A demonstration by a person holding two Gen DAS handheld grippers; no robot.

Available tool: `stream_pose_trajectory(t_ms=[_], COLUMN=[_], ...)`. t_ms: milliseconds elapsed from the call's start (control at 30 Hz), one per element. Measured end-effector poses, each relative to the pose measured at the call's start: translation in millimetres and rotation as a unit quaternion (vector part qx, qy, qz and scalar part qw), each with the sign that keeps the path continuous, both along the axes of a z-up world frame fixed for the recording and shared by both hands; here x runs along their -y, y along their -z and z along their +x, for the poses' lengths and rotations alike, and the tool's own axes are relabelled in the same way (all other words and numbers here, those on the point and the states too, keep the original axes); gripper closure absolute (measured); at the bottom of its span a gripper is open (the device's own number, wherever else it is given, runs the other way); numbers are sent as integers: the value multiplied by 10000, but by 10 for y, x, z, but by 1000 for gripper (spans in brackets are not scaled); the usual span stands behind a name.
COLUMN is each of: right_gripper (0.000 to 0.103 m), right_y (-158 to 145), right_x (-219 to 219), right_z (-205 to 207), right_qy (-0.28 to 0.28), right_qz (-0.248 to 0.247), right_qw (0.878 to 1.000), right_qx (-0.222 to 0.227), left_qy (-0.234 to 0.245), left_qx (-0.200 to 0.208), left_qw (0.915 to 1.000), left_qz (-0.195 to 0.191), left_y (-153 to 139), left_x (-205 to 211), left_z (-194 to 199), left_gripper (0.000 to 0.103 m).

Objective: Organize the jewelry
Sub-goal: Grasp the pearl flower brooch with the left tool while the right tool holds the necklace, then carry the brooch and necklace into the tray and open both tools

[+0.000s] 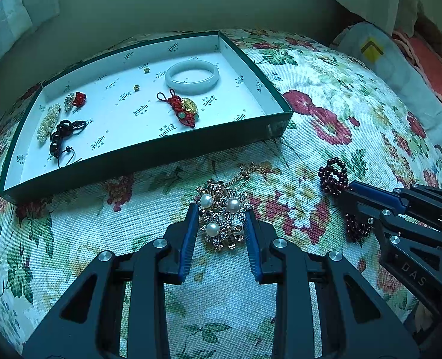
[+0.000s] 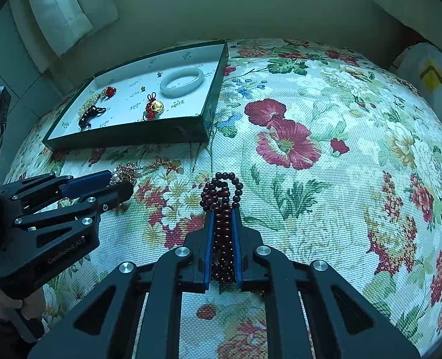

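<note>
**Jewelry half sorted: both grippers down on the floral cloth**

Jewelry still loose on the cloth lies at each gripper. Left gripper [image 1: 221, 209]: jaws spread, one blue pad on either side of the pearl brooch [image 1: 221, 220], a gold-and-rhinestone cluster with three pearls. Pads sit just beside it; contact cannot be confirmed. A thin gold chain [image 1: 252, 170] trails from the brooch toward the tray.

Right gripper [image 2: 222, 209]: jaws closed on the dark red bead bracelet [image 2: 223, 206]. Strands run between the pads; a loop of beads sticks out past the fingertips and rests on the floral tablecloth [image 2: 325, 179].

Beyond both, the dark green tray [image 1: 149, 149] with a white printed lining sits on the cloth. Inside: a pale jade bangle [image 1: 192, 76] near the far right corner, a red knotted charm [image 1: 180, 109] with a gold piece in front of it, a black bead bracelet [image 1: 62, 134], a seed-pearl piece [image 1: 48, 122] and a red bead ornament [image 1: 78, 99] at the left end.
</note>
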State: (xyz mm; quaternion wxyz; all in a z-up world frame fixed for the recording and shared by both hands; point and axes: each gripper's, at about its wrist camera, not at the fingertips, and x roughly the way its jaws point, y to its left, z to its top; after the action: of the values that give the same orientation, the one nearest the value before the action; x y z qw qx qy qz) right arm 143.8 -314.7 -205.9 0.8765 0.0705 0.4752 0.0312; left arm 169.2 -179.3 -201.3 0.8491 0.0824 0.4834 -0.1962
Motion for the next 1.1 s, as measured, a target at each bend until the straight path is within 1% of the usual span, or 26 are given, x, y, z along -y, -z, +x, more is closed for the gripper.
stream_pose_trajectory(t_ms=[567,1100], right_gripper=[92,92], right_y=[-112,-235], right_x=[-224,-581], right_z=[-13,6], right_qy=[-154,-373], right_qz=[27,-29], right_qw=[9999,9992], right_qx=[64,140], left_qy=[-86,-323], left_qx=[125,230], left_qw=[9998,9989], left_qz=[-90,-250], left_y=[-162,-269], left_x=[-258,-692], left_z=[-116,-169], left_gripper=[74,74])
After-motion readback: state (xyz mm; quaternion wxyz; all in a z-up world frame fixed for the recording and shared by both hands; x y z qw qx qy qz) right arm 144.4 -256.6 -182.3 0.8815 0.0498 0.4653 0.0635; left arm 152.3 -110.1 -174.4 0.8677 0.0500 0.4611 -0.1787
